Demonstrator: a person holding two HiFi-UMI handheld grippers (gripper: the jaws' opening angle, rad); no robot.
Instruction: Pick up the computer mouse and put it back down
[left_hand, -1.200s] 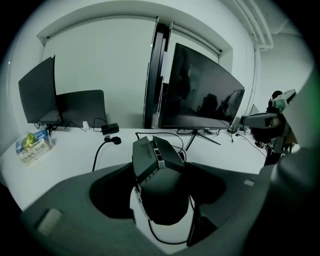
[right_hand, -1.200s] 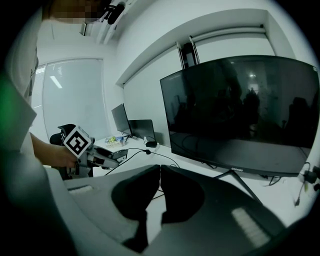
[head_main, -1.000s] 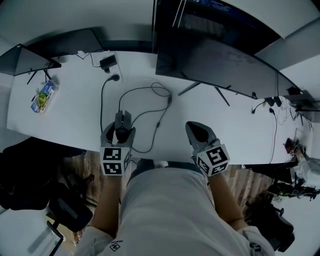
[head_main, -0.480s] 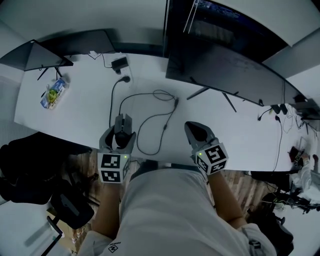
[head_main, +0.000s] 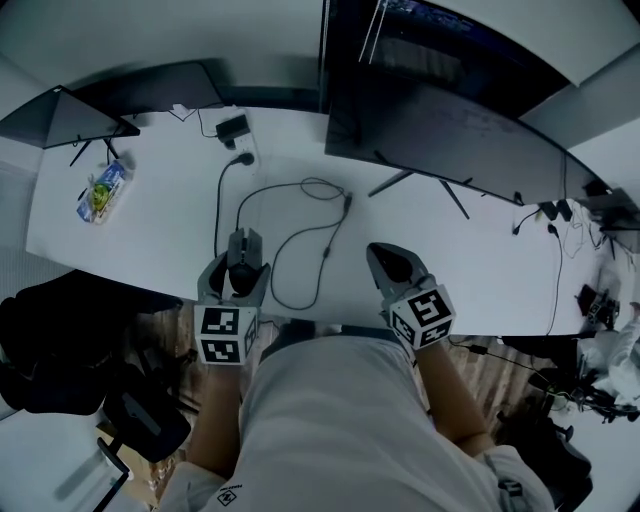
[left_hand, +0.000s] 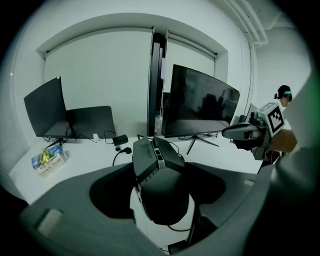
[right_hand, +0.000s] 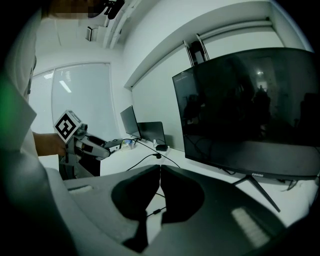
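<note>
The white counter (head_main: 150, 240) stretches from side to side, and the big curved monitor (head_main: 440, 130) stands on its far half, right of centre. In front of the monitor's left end, close to the counter's near edge, the left tool (head_main: 240, 274) is clamped on the black computer mouse (head_main: 243, 250). Its two jaws stand wide apart with the mouse filling the space between them and the pads against its sides. The mouse's nose points toward the monitor and is tilted up. Whether its underside clears the counter cannot be told.

In front of the monitor's middle, also at the near edge, the right tool (head_main: 390, 262) is closed, its jaws meeting with nothing between them. It sits well apart from the mouse.

A dark cable (head_main: 300, 240) loops on the counter between the left tool and the monitor's stand (head_main: 420, 182). Far to the left of the monitor lies a small colourful packet (head_main: 98, 192).
</note>
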